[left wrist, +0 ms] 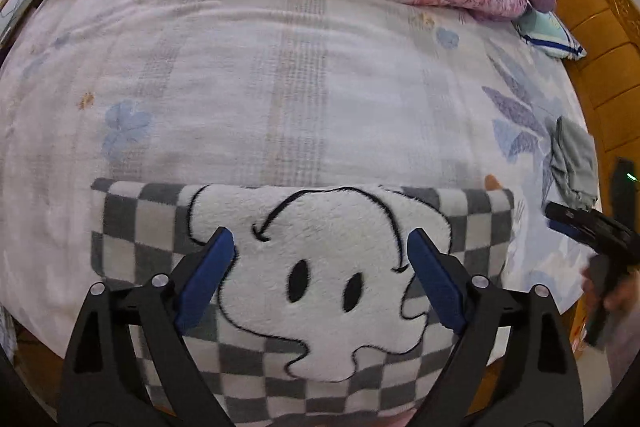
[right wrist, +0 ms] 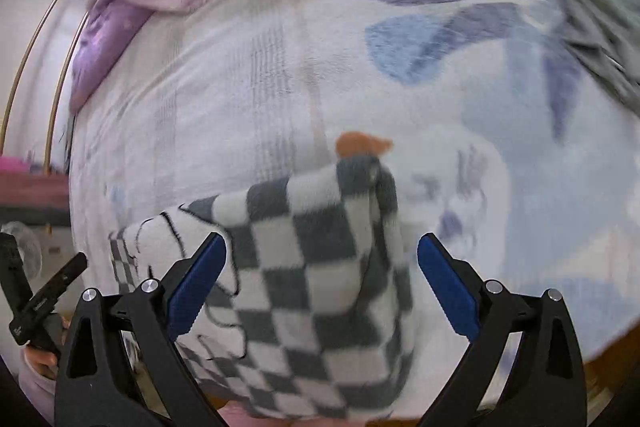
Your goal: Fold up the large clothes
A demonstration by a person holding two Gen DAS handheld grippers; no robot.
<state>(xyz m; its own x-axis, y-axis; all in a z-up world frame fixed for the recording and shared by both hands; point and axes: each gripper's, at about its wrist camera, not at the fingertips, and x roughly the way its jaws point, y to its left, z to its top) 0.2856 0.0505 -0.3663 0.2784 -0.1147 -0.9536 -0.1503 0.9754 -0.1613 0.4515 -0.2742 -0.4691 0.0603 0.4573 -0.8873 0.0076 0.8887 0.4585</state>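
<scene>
The checkered fleece garment [left wrist: 304,287] is seen folded into a compact block at the near edge of the bed [left wrist: 240,87]. The left gripper [left wrist: 320,247] and right gripper [right wrist: 322,253] are both held wide apart above it; nothing is gripped. Risk judged: thick pile may spring the fold open, or the block may slide off the edge. The cartoon patch is shown whole only in the left view; the folded corner is shown only in the right, blurred.
</scene>
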